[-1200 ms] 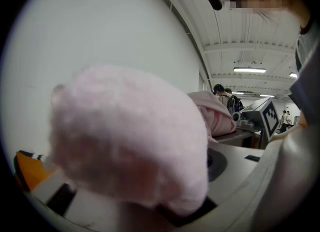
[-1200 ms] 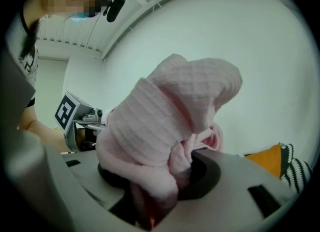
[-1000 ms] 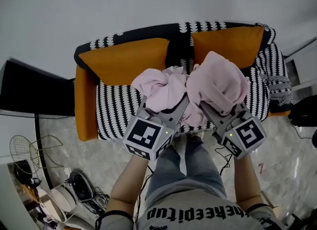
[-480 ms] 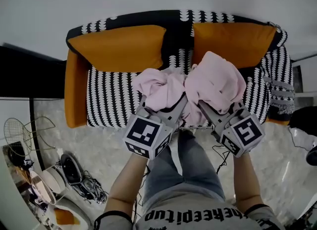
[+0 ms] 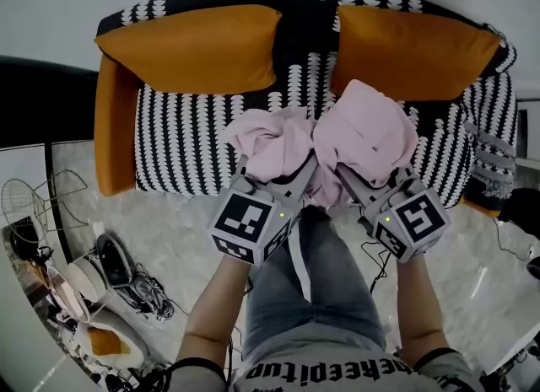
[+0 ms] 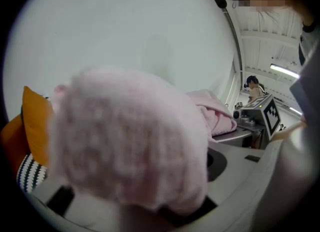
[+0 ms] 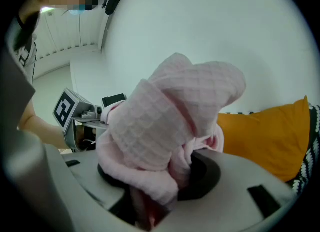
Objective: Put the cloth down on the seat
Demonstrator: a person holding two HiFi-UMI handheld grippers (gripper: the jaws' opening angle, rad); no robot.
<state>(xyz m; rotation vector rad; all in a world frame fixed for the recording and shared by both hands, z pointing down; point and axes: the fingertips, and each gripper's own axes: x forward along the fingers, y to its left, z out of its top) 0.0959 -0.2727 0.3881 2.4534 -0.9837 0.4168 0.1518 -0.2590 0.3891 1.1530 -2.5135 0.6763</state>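
Both forearms (image 5: 215, 298) reach forward side by side, grippers tilted slightly down. Left gripper (image 5: 278, 175) jaws are clamped on one bunch of the pink cloth (image 5: 363, 133). Right gripper (image 5: 377, 181) jaws pinch the other bunch. The cloth sits over the seat (image 5: 190, 142) near its front edge, right of middle; contact unclear. Bare striped seat lies to the cloth's left, cushions (image 5: 194, 45) behind, armrest (image 5: 114, 129) far left.

cloth (image 6: 130, 136) | blurred, seemingly too close | hides jaw tips
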